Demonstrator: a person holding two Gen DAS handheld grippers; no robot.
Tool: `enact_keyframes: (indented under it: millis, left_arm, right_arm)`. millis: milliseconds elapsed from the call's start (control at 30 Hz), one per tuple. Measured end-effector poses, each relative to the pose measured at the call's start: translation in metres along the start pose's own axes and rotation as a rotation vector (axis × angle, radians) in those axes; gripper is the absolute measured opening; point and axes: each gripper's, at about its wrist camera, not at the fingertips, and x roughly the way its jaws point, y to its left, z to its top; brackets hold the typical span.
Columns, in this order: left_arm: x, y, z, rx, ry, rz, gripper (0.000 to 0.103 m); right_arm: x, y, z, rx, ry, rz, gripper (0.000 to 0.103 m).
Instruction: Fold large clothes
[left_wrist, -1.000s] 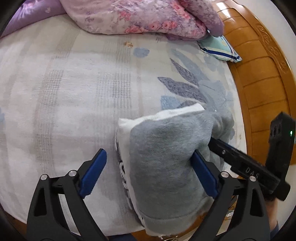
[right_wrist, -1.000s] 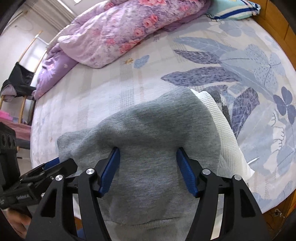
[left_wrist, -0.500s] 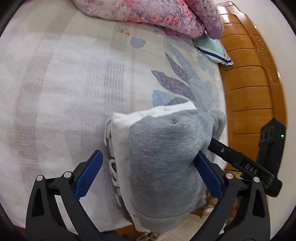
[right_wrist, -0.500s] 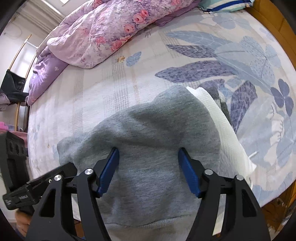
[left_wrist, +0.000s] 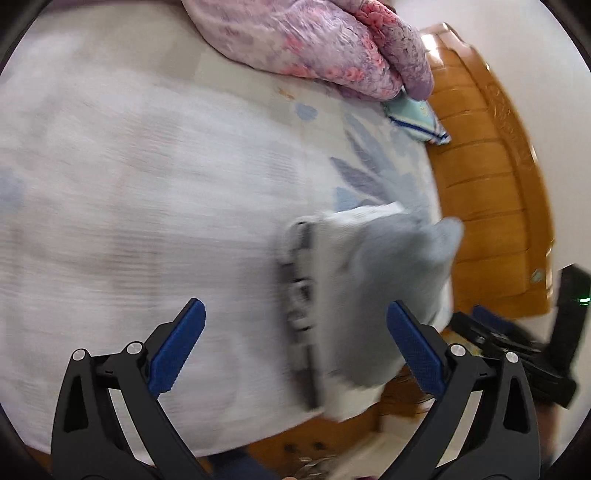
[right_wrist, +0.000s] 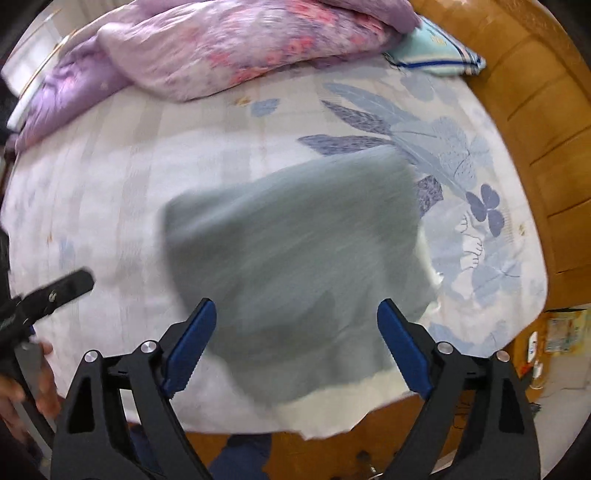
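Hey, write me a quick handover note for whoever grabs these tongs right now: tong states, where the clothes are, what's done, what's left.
Left tongs: open, holding nothing, over the bed sheet beside the garment.
Right tongs: open, holding nothing, over the garment's near edge.
Grey garment: lies folded into a compact bundle at the bed's near edge, by the wooden bed frame; its white lining shows along one side. Both views are motion-blurred.
Quilt and pillow sit at the far side.
Done: the fold looks finished and released.
Left: check that the bundle is tidy; it sits near the edge and may need to go inward.
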Motion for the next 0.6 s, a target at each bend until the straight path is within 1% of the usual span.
enact_keyframes:
  millis: [100,200,267,367,433,500,600]
  left_arm:
    - [-0.028,0.017,-0.016,0.098,-0.008,0.108,0.099]
    - [-0.054,0.032,-0.028,0.182,-0.042,0.162,0.099]
    - [-0.070,0.043,-0.036,0.223,-0.065,0.186,0.099]
    - [-0.091,0.061,-0.047,0.242,-0.086,0.208,0.099]
    - [-0.100,0.070,-0.052,0.230,-0.096,0.208,0.099]
    - [-0.108,0.079,-0.059,0.217,-0.084,0.204,0.099]
    - [-0.123,0.084,-0.070,0.218,-0.095,0.212,0.099]
  right_arm:
    - [-0.011,0.051,-0.023,0.001,-0.005,-0.013,0.085]
    - [-0.019,0.095,-0.040,0.017,-0.011,-0.026,0.086]
    - [-0.028,0.123,-0.049,0.009,-0.035,-0.053,0.087]
    - [-0.041,0.156,-0.059,-0.003,-0.066,-0.100,0.088]
    - [-0.049,0.168,-0.063,-0.002,-0.080,-0.125,0.088]
    - [-0.057,0.180,-0.068,0.012,-0.085,-0.133,0.088]
    - [-0.069,0.198,-0.075,-0.001,-0.101,-0.151,0.088]
